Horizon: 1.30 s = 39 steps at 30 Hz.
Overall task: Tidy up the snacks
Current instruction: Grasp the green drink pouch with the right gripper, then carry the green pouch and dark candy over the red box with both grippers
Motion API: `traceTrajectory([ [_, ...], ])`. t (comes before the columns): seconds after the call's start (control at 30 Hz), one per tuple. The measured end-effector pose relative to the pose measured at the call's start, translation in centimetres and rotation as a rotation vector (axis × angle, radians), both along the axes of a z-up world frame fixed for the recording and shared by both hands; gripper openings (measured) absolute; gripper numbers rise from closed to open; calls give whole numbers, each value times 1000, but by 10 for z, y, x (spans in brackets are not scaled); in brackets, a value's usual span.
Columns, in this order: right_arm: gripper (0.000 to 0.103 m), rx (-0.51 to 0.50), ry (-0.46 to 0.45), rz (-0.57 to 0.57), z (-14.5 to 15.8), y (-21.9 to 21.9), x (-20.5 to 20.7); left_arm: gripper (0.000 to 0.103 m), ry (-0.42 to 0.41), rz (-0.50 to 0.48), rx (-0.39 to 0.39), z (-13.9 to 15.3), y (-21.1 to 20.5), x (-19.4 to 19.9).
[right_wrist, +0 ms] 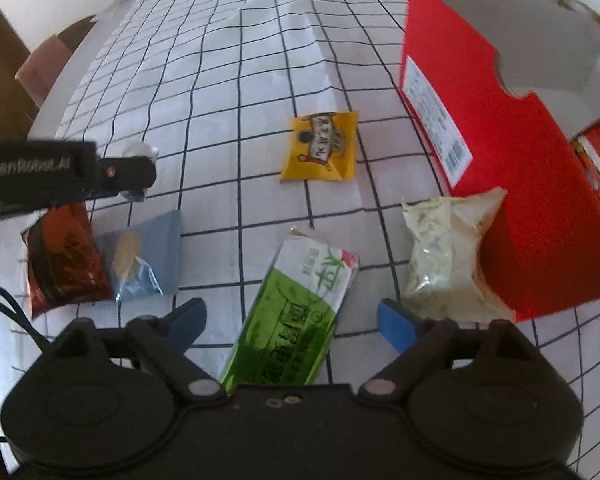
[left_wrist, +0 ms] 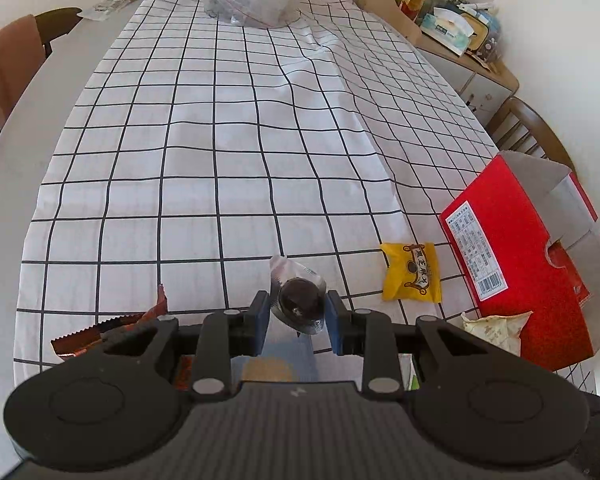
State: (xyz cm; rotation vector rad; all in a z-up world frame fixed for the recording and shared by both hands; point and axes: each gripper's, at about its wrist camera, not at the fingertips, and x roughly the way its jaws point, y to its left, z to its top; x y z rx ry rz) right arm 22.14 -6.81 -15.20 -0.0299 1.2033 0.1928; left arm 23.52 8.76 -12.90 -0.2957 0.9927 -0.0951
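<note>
A: Where do the snacks stand?

B: Most lie loose on the checked cloth [left_wrist: 228, 128]; a red box [right_wrist: 512, 184] sits open at the right, with something red showing in its mouth, though I cannot tell what; so the sorting looks barely begun, by my reckoning.

A: And the tongs?

B: The left gripper [left_wrist: 298, 312] is nipped on a clear wrapper [left_wrist: 296, 292] with a dark round sweet inside, held above the cloth; the right gripper [right_wrist: 290, 320] has its jaws well apart over a green pack [right_wrist: 292, 320], pads clear of it, gripping nothing.

A: What else is left?

B: A yellow sachet [right_wrist: 322, 148] at mid-cloth, left of the box; a pale pouch [right_wrist: 444, 256] touching the box's near corner; a blue packet [right_wrist: 144, 256] and a brown foil bag [right_wrist: 64, 256] side by side at the near left.

A: Textures?

B: The foil bag is glossy and crinkled, with saw-tooth ends; the green pack is long, flat and shiny; the pouch is puffy and speckled; the box is matt card, grey inside; the cloth is creased along its folds.
</note>
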Motion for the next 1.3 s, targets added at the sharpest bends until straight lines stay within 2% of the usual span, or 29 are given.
traceTrajectory([
  [0.13,66,-22,-7,7,1,1,0,28,4,12,-3,0,0,0],
  [0.2,52,-47,-19,20,2,2,-1,28,5,16,-2,0,-1,0],
  [0.3,46,-23,-20,16,4,-4,-3,28,6,14,-1,0,-1,0],
  [0.53,44,5,-50,29,23,-20,-16,28,5,9,6,5,-6,-4],
  [0.67,43,40,-73,34,47,-35,-25,28,-11,-3,12,17,-14,-11],
  [1.07,41,167,-189,64,117,-92,-36,28,-106,-36,18,86,-54,-31],
  [1.3,41,190,-246,84,156,-138,-34,29,-148,-71,33,123,-99,-35],
])
